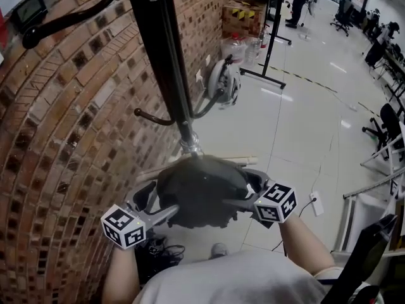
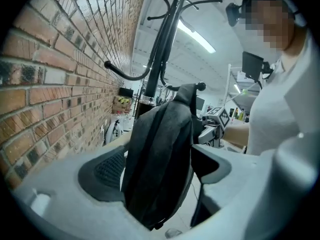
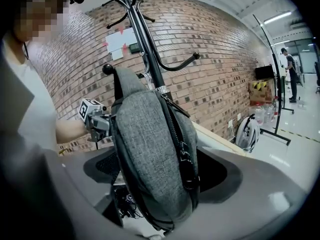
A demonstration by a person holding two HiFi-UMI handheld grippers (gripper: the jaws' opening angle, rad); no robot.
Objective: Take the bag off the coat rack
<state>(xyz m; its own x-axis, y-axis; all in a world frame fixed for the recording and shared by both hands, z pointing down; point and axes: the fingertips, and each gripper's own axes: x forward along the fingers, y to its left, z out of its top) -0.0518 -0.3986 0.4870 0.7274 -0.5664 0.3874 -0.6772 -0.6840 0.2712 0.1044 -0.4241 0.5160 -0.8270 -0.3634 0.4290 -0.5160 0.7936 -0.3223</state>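
A grey bag (image 1: 199,192) hangs by its strap from a lower hook (image 3: 107,68) of the black coat rack (image 1: 166,56), close to the pole. My left gripper (image 1: 158,202) reaches in from the left and my right gripper (image 1: 243,190) from the right. Each has its jaws spread wide around the bag's body. In the left gripper view the bag (image 2: 160,144) fills the gap of that gripper (image 2: 160,170), with its ribbed left pad (image 2: 107,168) bare beside it. In the right gripper view the bag's zip side (image 3: 150,134) sits between the jaws of that gripper (image 3: 160,173), and dark pad shows on both sides.
A brick wall (image 1: 63,138) runs close on the left. A helmet (image 1: 224,81), water bottles (image 1: 237,46) and a cardboard box (image 1: 243,14) sit along its base. Cables (image 1: 158,252) lie on the floor under the bag. A black stand (image 1: 272,37) and office chairs (image 1: 386,128) are further off.
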